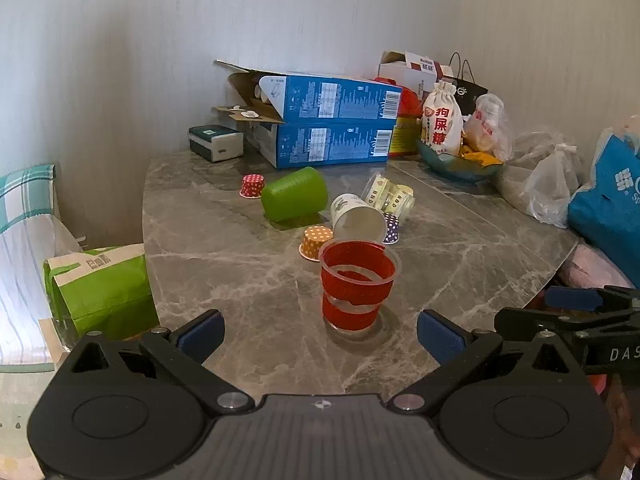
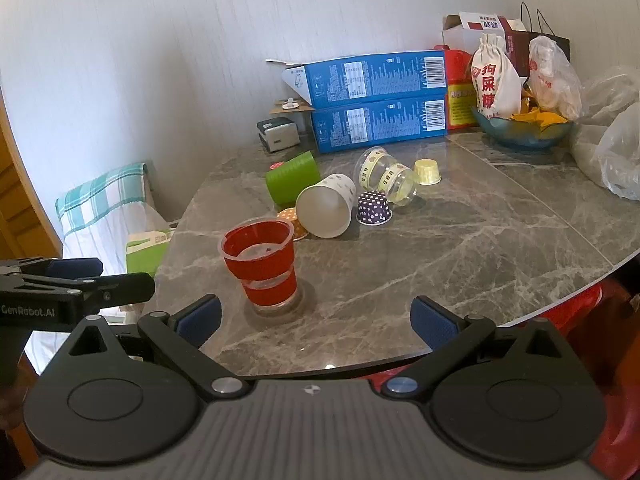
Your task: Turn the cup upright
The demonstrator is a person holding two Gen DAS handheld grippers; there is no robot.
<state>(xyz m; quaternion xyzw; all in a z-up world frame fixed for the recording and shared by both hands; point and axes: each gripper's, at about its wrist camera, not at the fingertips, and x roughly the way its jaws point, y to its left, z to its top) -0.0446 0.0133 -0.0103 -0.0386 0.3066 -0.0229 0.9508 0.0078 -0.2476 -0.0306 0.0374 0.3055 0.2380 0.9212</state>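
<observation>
A clear plastic cup with red bands (image 1: 357, 285) stands upright on the grey marble table (image 1: 224, 264), also in the right wrist view (image 2: 262, 266). Behind it lie on their sides a white paper cup (image 1: 357, 216) (image 2: 326, 210), a green cup (image 1: 294, 194) (image 2: 292, 178) and a clear cup with yellow bands (image 1: 390, 198) (image 2: 386, 176). My left gripper (image 1: 320, 334) is open and empty, just in front of the red cup. My right gripper (image 2: 316, 322) is open and empty near the table's front edge, right of the red cup.
Small dotted cupcake liners sit among the cups: orange (image 1: 315, 242), purple (image 2: 374, 208), red (image 1: 252, 186), yellow (image 2: 427, 172). Two blue boxes (image 1: 332, 128), a bowl of snacks (image 1: 460, 160) and plastic bags (image 1: 552, 184) line the back. A green bag (image 1: 100, 288) stands left of the table.
</observation>
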